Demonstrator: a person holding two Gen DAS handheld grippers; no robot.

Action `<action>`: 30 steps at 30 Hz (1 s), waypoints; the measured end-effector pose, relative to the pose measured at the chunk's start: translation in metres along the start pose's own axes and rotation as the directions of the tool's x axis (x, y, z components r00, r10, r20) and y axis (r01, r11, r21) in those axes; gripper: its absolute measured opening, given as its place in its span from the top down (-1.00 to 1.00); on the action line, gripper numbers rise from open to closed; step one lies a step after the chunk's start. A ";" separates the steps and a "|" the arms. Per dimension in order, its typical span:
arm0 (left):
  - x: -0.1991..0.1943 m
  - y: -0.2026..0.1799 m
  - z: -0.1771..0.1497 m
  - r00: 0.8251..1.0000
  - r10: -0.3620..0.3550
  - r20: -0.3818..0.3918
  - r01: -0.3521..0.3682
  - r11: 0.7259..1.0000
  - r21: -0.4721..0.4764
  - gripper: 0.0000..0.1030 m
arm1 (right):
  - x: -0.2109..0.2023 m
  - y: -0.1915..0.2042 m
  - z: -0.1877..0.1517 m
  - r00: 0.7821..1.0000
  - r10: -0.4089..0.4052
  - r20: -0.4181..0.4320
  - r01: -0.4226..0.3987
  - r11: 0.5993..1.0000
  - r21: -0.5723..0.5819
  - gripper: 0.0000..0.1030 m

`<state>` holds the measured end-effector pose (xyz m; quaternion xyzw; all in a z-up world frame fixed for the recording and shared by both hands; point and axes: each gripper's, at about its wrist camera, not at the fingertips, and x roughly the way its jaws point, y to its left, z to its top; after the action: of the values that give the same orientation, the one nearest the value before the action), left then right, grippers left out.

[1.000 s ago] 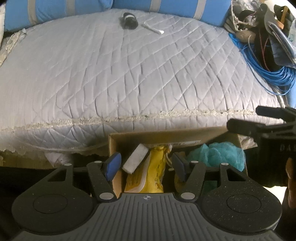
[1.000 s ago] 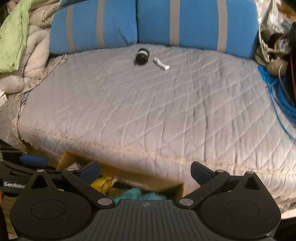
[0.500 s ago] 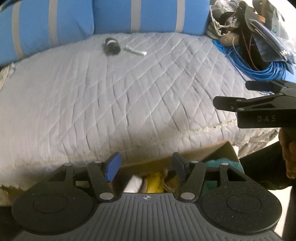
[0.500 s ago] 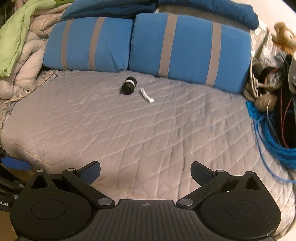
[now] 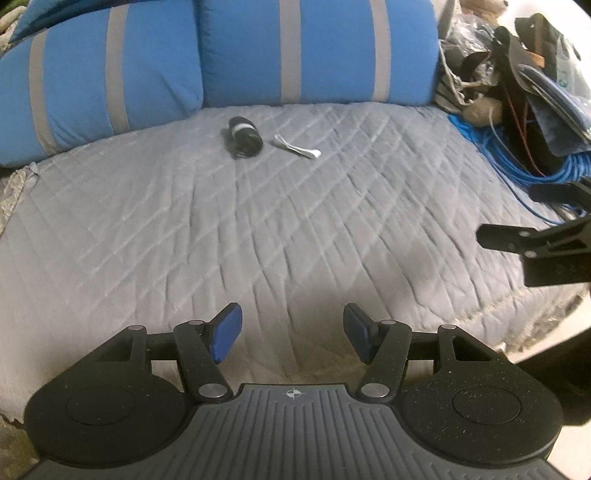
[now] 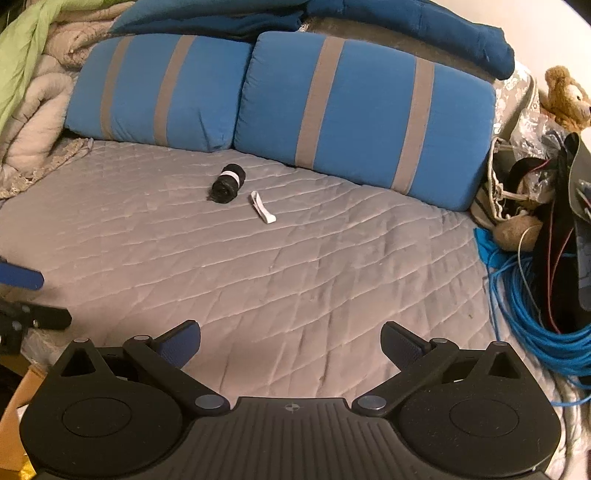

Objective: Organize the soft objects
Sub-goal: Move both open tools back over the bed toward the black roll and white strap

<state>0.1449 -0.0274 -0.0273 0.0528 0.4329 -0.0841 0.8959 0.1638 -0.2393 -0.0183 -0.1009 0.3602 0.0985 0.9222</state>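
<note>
Two hand-held grippers hang above a grey quilted bedspread (image 6: 295,266). The left gripper (image 5: 291,332) has its blue-padded fingers (image 5: 227,332) spread moderately apart, with nothing between them. The right gripper (image 6: 291,345) is spread wider still, its fingers (image 6: 181,343) likewise holding nothing.

Far across the quilt, at about 12 o'clock from the left gripper and 11 o'clock from the right, lies a rolled black cloth bundle (image 6: 227,182) with a white band around it. Just beside it, at its 4 o'clock in the right wrist view, rests a small white strip (image 6: 263,211); the two lie close but apart.

Two blue pillows with grey stripes (image 6: 365,118) stand propped side by side along the far edge of the bed, with a dark blue blanket (image 6: 406,26) heaped behind them. At 9 to 10 o'clock in the right wrist view are bunched beige and green bedclothes (image 6: 29,92). At 3 o'clock a coil of blue cable (image 6: 535,325) spills over the quilt's edge below a jumble of bags and straps, with a brown teddy bear (image 6: 565,99) above. A corner of a cardboard box (image 6: 14,417) shows at 8 o'clock.
</note>
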 end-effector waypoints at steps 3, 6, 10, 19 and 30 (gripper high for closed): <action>0.005 0.004 0.006 1.000 0.009 0.004 -0.009 1.000 -0.013 -0.16 | 0.004 0.000 0.004 1.000 -0.003 0.006 0.003 1.000 -0.008 -1.00; 0.007 0.006 0.010 1.000 0.008 0.009 -0.008 0.999 -0.032 -0.16 | 0.010 0.002 0.010 1.000 0.000 0.009 0.000 1.000 -0.020 -1.00; 0.013 0.003 0.012 1.000 0.022 0.017 -0.022 0.999 -0.031 -0.16 | 0.023 0.006 0.020 1.000 0.001 0.011 -0.001 0.999 -0.049 -1.00; 0.028 0.005 0.016 0.998 0.057 -0.012 -0.058 0.998 -0.036 -0.16 | 0.041 0.013 0.035 1.000 0.011 0.018 -0.010 0.999 -0.047 -1.00; 0.047 -0.016 0.017 0.999 0.049 -0.003 -0.048 0.997 0.060 -0.16 | 0.035 0.015 0.026 1.000 0.016 0.017 -0.015 0.996 -0.089 -1.00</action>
<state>0.1837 -0.0508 -0.0544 0.0900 0.4309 -0.0751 0.8947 0.2022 -0.2139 -0.0254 -0.1383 0.3481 0.1226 0.9191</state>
